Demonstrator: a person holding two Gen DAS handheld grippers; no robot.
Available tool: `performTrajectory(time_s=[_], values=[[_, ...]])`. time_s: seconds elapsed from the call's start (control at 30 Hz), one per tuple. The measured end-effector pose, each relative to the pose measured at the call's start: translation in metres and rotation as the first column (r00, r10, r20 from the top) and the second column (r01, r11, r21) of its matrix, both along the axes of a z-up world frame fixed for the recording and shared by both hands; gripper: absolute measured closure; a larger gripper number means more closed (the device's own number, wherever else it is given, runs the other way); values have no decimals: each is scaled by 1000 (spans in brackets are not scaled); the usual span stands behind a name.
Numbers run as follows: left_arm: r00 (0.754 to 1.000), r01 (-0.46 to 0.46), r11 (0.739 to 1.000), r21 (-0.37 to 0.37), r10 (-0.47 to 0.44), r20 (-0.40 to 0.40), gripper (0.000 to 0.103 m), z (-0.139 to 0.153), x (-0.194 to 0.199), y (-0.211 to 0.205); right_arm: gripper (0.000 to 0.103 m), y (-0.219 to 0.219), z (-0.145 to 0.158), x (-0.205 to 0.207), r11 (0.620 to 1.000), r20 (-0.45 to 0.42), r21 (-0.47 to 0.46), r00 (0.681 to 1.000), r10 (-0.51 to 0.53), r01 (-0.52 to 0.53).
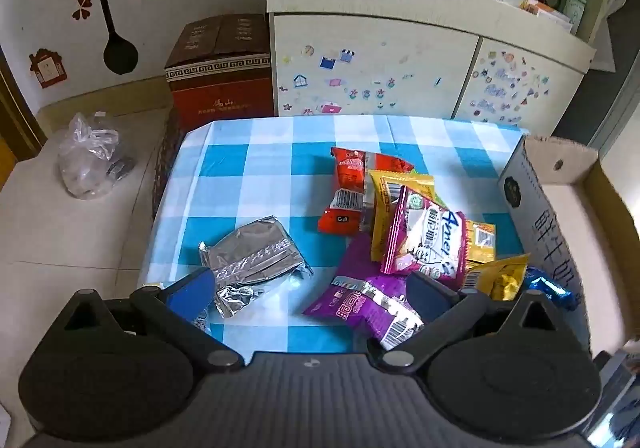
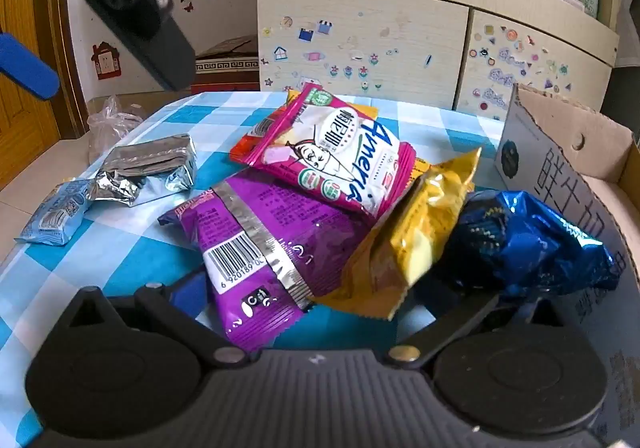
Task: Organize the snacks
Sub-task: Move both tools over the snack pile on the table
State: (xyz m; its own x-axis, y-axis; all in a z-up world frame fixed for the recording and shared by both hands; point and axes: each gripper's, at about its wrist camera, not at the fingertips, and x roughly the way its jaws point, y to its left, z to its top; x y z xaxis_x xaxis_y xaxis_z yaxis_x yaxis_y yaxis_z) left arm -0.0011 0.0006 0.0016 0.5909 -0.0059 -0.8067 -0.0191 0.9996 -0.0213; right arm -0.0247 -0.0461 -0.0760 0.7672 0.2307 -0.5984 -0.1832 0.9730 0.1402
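Both hand-held grippers, left (image 1: 310,290) and right (image 2: 320,288), stand spread wide, pinching nothing. The heap of bright foil snack packets (image 1: 408,224) lies on the blue-checked table (image 1: 248,167) beside an open brown cardboard box (image 1: 560,183). Only the right wrist view shows a pale-blue wrapped biscuit pack (image 2: 56,213) near the table's left edge; only the left shows a clear plastic bag (image 1: 90,155) on the floor.

Our left-wrist view: high, steep downward tilt over blue-and-white checked tablecloth (image 1: 248,167), facing stickered cream cabinet (image 1: 372,67). Our right-wrist view: lower, closer, shallower tilt, same facing. Both share pink-and-white snack packet (image 1: 424,236) (image 2: 332,151), crumpled silver foil packet (image 1: 252,256) (image 2: 152,163), open cardboard box (image 1: 560,183) (image 2: 560,143).
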Motion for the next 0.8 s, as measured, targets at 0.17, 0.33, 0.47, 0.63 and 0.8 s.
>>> performTrajectory(time_s=[0.17,0.33,0.47,0.63,0.8], values=[[1000,6,1000,-22,-5,22,0,7,-6,2,0,0,2,0,1000,4,4,1000,3,-3],[999,11,999,-46,-10,34,0,12,-11,4,1,0,0,0,1000,5,3,1000,3,-3],[999,17,997,-76,-13,53,0,15,-13,9,1,0,-1,0,1000,9,6,1000,6,-6],[999,19,998,-58,-17,39,0,18,-13,6,1,-2,-2,0,1000,15,14,1000,11,-11],[999,28,998,-50,-26,32,0,20,-15,2,1,-2,-3,0,1000,16,14,1000,11,-11]])
